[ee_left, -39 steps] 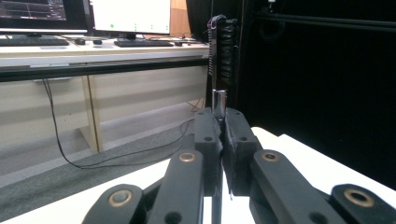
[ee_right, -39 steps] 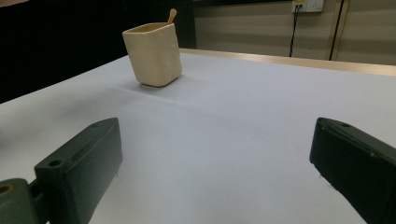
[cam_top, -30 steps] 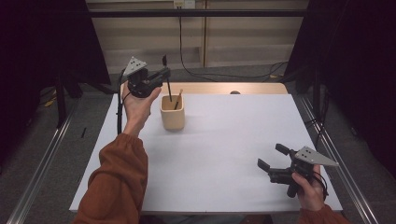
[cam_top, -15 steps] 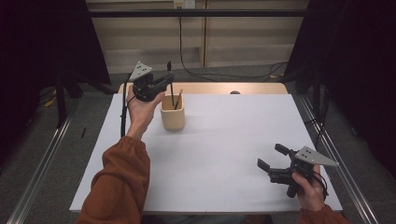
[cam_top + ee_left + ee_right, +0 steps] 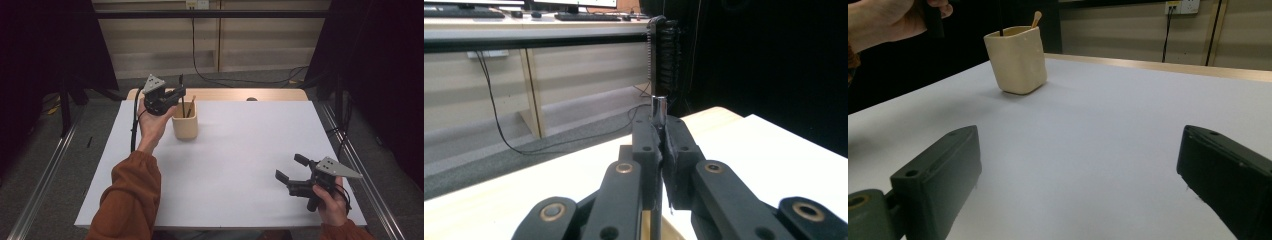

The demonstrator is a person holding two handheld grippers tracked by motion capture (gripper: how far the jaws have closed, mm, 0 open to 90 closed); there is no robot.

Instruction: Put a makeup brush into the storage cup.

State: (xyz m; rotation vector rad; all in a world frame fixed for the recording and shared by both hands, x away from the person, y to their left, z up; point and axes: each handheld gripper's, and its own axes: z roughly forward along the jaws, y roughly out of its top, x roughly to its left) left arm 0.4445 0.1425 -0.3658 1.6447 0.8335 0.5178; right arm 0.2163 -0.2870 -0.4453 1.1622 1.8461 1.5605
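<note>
Evidently the work in hand was loading a brush into the cream cup (image 5: 185, 122), which stood on the far left part of the white table (image 5: 240, 165). Left gripper (image 5: 172, 94) was held just above and left of the cup's rim, jaws pressed together on the thin stem of a black brush (image 5: 663, 55) — in the left gripper view the bristled head stood upright above the jaw tips, with a short metal ferrule just below it. In the high view the dark stem ran down from the jaws toward the cup's mouth; whether its lower end had passed the rim I could not tell from that angle.

Already in the cup: a pale wooden stick (image 5: 1036, 19) leaning at the far side, and a thin dark rod (image 5: 1000, 20) at the near-left side. That rod may have been the brush's own stem, seen from across the table — not certain.

Right gripper (image 5: 289, 169) rested near the table's right near corner, well apart from the cup, jaws spread wide with nothing between them. In its own view only bare table lay between the two black jaws.

Judged progress: late in the placing step. Brush gripped and lined up over the cup; left to do — lower it fully, let go, draw the hand clear.
</note>
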